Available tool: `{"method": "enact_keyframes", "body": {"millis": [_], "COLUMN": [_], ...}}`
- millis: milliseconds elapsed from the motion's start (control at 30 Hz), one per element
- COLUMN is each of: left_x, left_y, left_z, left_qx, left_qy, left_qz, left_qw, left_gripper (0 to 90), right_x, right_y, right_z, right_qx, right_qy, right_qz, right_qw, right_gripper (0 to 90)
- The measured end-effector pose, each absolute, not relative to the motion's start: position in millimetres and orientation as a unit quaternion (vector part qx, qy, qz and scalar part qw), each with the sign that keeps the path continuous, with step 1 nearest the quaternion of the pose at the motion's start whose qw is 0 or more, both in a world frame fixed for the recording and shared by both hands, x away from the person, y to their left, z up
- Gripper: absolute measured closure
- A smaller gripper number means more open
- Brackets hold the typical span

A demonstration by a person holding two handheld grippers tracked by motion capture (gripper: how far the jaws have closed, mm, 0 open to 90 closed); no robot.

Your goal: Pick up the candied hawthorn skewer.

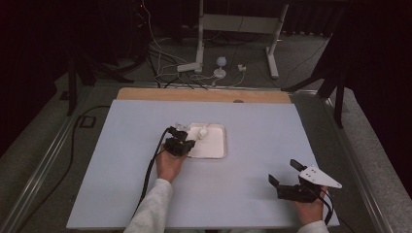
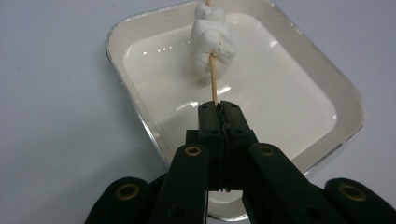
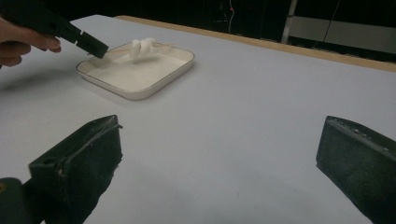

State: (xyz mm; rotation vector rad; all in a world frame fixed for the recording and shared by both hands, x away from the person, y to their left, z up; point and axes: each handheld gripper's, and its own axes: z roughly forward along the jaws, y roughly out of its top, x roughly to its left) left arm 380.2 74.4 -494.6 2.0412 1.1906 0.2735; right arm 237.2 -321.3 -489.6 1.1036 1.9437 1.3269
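Marshmallow skewer point(image 2: 214, 77) over the white tray point(image 2: 140, 93), clenched in the left claw point(image 2: 219, 109); right claw point(image 3: 219, 158) wide apart, empty.

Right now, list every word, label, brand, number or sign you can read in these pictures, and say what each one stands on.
None: no readable text anywhere.
White tray: plain, no mark or brand.
Marshmallow skewer in the left claw: no print.
Right claw and its grey plate: no lettering that can be made out.
Blue-grey table top: bare of writing.
Dark gear behind the table: too dim and small to read.
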Motion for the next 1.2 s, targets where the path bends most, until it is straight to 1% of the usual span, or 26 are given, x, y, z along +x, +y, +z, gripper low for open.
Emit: {"method": "enact_keyframes", "body": {"millis": [367, 633, 933, 1200], "left_x": [371.4, 358.7, 337.3, 316.9], "left_y": [80.0, 93.0, 106.0, 117.4], "left_z": [-482.6, -473.3, -463.5, -455.9], "left_qx": [0.787, 0.782, 0.780, 0.772], "left_qy": [0.458, 0.447, 0.423, 0.407], "left_qz": [0.098, 0.095, 0.091, 0.092], "left_qw": [0.402, 0.423, 0.452, 0.479], "left_gripper": [90.0, 90.0, 90.0, 90.0], "right_x": [237.3, 238.3, 243.4, 255.2], "right_y": [-321.3, -318.5, -308.8, -289.1], "right_z": [-489.8, -490.3, -486.6, -471.2], "right_qx": [0.409, 0.406, 0.404, 0.390], "right_qy": [0.722, 0.726, 0.723, 0.726], "right_qz": [0.491, 0.491, 0.514, 0.531], "right_qw": [0.266, 0.259, 0.224, 0.198], "right_gripper": [0.0, 0.0, 0.0, 0.0]}}
